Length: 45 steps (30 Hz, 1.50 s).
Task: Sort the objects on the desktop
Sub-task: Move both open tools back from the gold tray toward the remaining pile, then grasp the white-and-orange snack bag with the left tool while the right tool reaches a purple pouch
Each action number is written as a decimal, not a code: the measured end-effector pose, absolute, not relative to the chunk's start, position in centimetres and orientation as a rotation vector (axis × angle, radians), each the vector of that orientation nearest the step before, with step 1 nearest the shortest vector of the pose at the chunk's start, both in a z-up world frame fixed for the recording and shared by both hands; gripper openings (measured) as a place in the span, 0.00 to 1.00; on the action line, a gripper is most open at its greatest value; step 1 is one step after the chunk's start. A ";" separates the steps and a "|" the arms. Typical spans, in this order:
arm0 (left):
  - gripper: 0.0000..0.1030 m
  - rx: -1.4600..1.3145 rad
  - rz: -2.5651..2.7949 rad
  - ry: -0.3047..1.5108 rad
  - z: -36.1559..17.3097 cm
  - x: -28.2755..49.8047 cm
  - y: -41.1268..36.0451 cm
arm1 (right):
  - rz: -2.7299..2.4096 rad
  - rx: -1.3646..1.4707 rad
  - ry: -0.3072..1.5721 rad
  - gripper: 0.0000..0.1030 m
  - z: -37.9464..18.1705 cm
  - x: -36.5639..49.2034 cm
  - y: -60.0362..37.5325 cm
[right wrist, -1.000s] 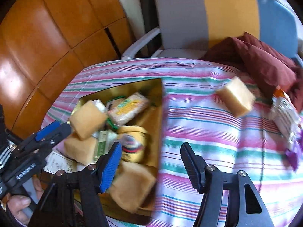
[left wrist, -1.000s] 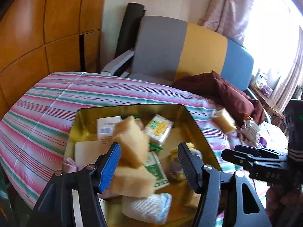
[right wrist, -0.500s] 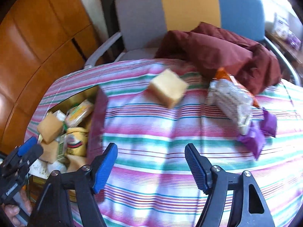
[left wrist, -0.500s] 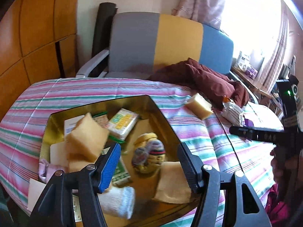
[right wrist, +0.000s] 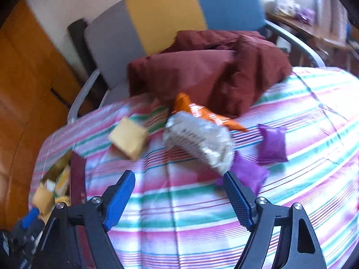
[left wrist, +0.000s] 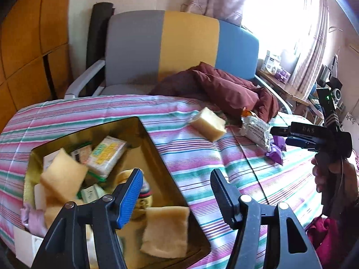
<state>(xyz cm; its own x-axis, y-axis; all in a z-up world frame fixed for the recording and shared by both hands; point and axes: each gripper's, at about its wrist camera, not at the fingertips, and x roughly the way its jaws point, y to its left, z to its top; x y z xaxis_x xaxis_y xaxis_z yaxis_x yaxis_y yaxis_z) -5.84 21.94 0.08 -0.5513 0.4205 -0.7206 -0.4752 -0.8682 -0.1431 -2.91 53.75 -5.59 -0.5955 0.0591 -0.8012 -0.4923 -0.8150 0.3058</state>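
Observation:
A gold tin box (left wrist: pixel 154 148) sits on the striped tablecloth (left wrist: pixel 202 163) at the left, holding yellow sponges (left wrist: pixel 62 177), a tissue pack (left wrist: pixel 107 154), a small jar and other items. My left gripper (left wrist: pixel 177 192) is open and empty above the box's right edge. A loose yellow sponge (left wrist: pixel 208 126) (right wrist: pixel 129 141) lies on the cloth. Beside it are a silver snack bag (right wrist: pixel 199 143) (left wrist: pixel 257 130), an orange packet (right wrist: pixel 202 112) and two purple sachets (right wrist: pixel 272 143). My right gripper (right wrist: pixel 179 199) is open and empty, in front of the silver bag; it also shows in the left wrist view (left wrist: pixel 291 134).
A grey, yellow and blue chair (left wrist: pixel 179 47) stands behind the table with a maroon garment (left wrist: pixel 224 87) (right wrist: pixel 213 67) spilling onto the table's far edge. Wooden panels (left wrist: pixel 27 44) line the left wall. A cluttered shelf (left wrist: pixel 280 71) stands by the window at right.
Both grippers have swung to the right. The left one has moved from over the box's contents to its right edge. The right one has moved from the box toward the snack bags. Both stayed open.

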 end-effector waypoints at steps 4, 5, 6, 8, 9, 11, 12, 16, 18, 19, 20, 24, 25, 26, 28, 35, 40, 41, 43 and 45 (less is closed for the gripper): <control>0.61 -1.106 2.345 0.123 -0.3 -5.9 24.3 | 2.367 -1.114 0.774 0.76 -5.4 -1.5 56.7; 0.61 -1.106 2.329 0.136 -0.5 -5.8 25.0 | 2.352 -1.092 0.788 0.75 -5.3 -1.1 57.6; 0.61 -1.107 2.316 0.151 -0.6 -5.7 25.6 | 2.337 -1.080 0.791 0.73 -5.2 -0.7 58.4; 0.61 -1.105 2.293 0.173 -0.9 -5.5 26.8 | 2.299 -1.071 0.770 0.70 -5.2 -0.1 59.8; 0.61 -1.103 2.283 0.184 -1.0 -5.4 27.2 | 2.284 -1.076 0.761 0.68 -5.4 0.0 60.3; 0.61 -1.107 2.262 0.208 -1.4 -5.3 28.3 | 2.247 -1.095 0.749 0.67 -5.9 0.0 61.4; 0.61 -1.115 2.246 0.213 -1.6 -5.2 28.9 | 2.235 -1.105 0.749 0.65 -6.3 0.0 62.0; 0.61 -1.130 2.210 0.232 -2.3 -5.1 30.6 | 2.184 -1.144 0.792 0.64 -8.1 -0.3 63.6; 0.61 -1.144 2.189 0.236 -2.7 -5.3 31.5 | 2.167 -1.153 0.810 0.64 -8.8 -0.5 64.2; 0.61 -1.156 2.177 0.230 -3.0 -5.4 31.8 | 2.158 -1.159 0.811 0.64 -9.1 -0.6 64.4; 0.61 -1.164 2.169 0.225 -3.1 -5.5 32.1 | 2.150 -1.167 0.809 0.64 -9.3 -0.7 64.6; 0.61 -1.200 2.126 0.196 -3.6 -6.2 33.7 | 2.140 -1.182 0.817 0.64 -9.9 -0.9 65.0; 0.61 -1.204 2.119 0.190 -3.6 -6.3 34.0 | 2.139 -1.185 0.814 0.64 -10.0 -1.0 65.1; 0.61 -1.207 2.113 0.186 -3.6 -6.4 34.4 | 2.139 -1.186 0.817 0.64 -10.0 -1.0 65.2; 0.61 -1.214 2.098 0.174 -3.5 -6.7 35.3 | 2.144 -1.192 0.835 0.63 -10.2 -1.1 65.3; 0.61 -1.222 2.058 0.149 -3.0 -7.5 38.0 | 2.151 -1.234 0.805 0.56 -10.7 -2.4 65.3; 0.61 -1.249 2.033 0.109 -3.1 -8.4 39.6 | 2.133 -1.292 0.732 0.39 -11.4 -3.2 65.0; 0.61 -1.257 2.029 0.097 -3.1 -8.7 39.8 | 2.130 -1.303 0.718 0.39 -11.5 -3.3 64.9; 0.62 -1.276 2.017 0.069 -3.3 -9.3 40.4 | 2.124 -1.316 0.698 0.37 -11.5 -3.4 64.9; 0.62 -1.300 1.998 0.026 -3.5 -10.0 40.9 | 2.125 -1.336 0.674 0.34 -11.5 -3.5 64.6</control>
<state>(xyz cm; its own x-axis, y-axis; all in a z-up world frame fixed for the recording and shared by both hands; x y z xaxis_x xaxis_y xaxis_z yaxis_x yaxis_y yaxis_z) -9.98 40.90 -3.47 -0.2131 0.5659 -0.7964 -0.5862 -0.7262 -0.3592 -3.51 64.60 -11.49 -0.3659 0.1749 -0.9141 -0.6699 -0.7313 0.1282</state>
